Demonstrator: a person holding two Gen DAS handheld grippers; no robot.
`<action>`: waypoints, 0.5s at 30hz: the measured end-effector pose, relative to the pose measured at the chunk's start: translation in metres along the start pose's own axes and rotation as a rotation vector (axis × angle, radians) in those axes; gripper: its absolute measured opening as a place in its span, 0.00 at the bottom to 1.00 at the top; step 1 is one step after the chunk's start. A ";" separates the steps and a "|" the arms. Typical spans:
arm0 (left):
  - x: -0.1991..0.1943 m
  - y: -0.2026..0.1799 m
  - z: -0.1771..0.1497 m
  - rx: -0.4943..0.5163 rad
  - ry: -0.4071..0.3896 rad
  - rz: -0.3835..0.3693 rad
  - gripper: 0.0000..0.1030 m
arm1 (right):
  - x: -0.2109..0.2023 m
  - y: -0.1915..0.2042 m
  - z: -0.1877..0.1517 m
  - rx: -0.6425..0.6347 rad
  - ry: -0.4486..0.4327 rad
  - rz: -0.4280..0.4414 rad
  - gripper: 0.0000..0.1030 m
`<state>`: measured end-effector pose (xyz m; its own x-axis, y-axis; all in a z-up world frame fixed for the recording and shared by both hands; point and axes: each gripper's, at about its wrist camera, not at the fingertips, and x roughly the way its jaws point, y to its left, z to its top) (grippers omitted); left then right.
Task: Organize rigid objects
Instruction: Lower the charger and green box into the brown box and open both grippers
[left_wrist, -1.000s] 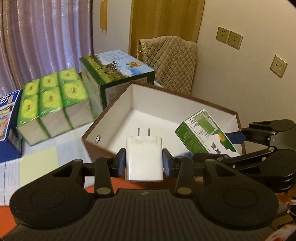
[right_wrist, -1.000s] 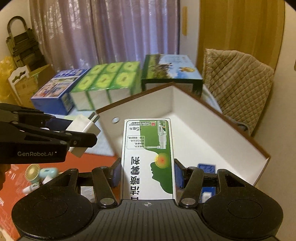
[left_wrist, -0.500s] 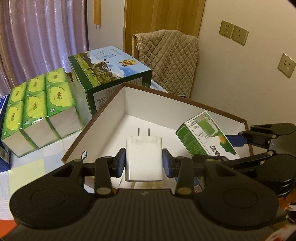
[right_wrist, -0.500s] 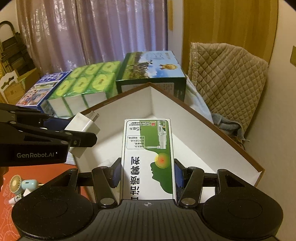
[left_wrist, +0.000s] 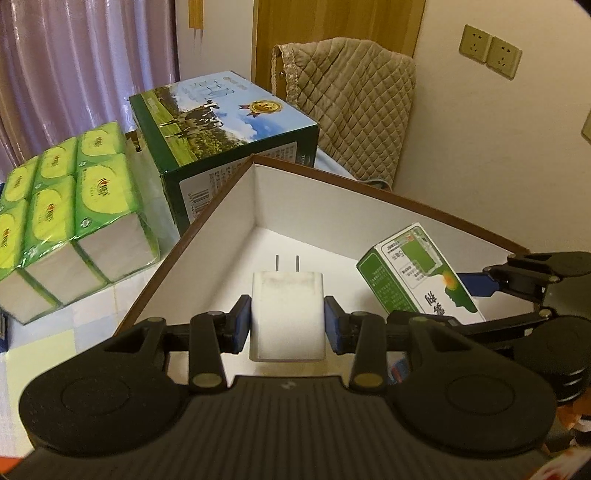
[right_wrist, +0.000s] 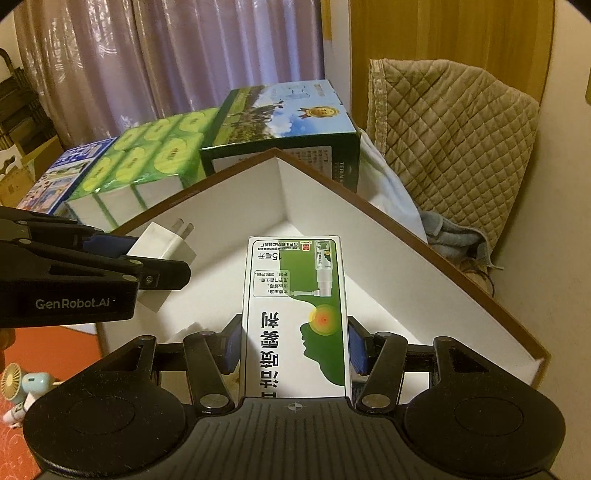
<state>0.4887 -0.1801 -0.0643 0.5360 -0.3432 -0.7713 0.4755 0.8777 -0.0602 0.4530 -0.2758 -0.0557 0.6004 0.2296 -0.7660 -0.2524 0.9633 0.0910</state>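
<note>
1. Key relation: both held items are hanging over the open mouth of the brown-rimmed white cardboard box (left_wrist: 207, 229), inside its rim line, so what is left looks like a lowering and a release, not more travel across.
2. Left gripper (left_wrist: 287, 325): jaws are clamping the flat sides of a white plastic wall charger (left_wrist: 287, 314), part-closed to its width. Its two prongs are pointing away from the jaws, toward the box's far corner; long axis is running along the fingers.
3. Right gripper (right_wrist: 294, 349): jaws are gripping a green-and-white printed medicine carton (right_wrist: 295, 314) by its long edges, a bit wider than the left. Long axis is also running toward the far corner.
4. Relative to the box, the charger is sitting nearer its left wall, the carton nearer its right wall; the two are apart.
5. Neither item is touching the box floor yet, as far as I can tell.
</note>
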 end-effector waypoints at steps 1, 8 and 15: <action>0.005 0.000 0.002 0.003 0.005 0.001 0.35 | 0.003 -0.002 0.001 0.001 -0.002 0.004 0.51; 0.041 0.001 0.017 0.020 0.044 0.010 0.35 | 0.030 -0.015 0.016 0.018 0.022 0.008 0.51; 0.068 -0.001 0.026 0.039 0.061 0.015 0.35 | 0.049 -0.023 0.023 0.024 0.041 0.011 0.51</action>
<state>0.5427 -0.2129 -0.0999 0.5003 -0.3079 -0.8093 0.4954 0.8684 -0.0241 0.5057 -0.2832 -0.0804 0.5655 0.2351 -0.7905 -0.2407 0.9638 0.1145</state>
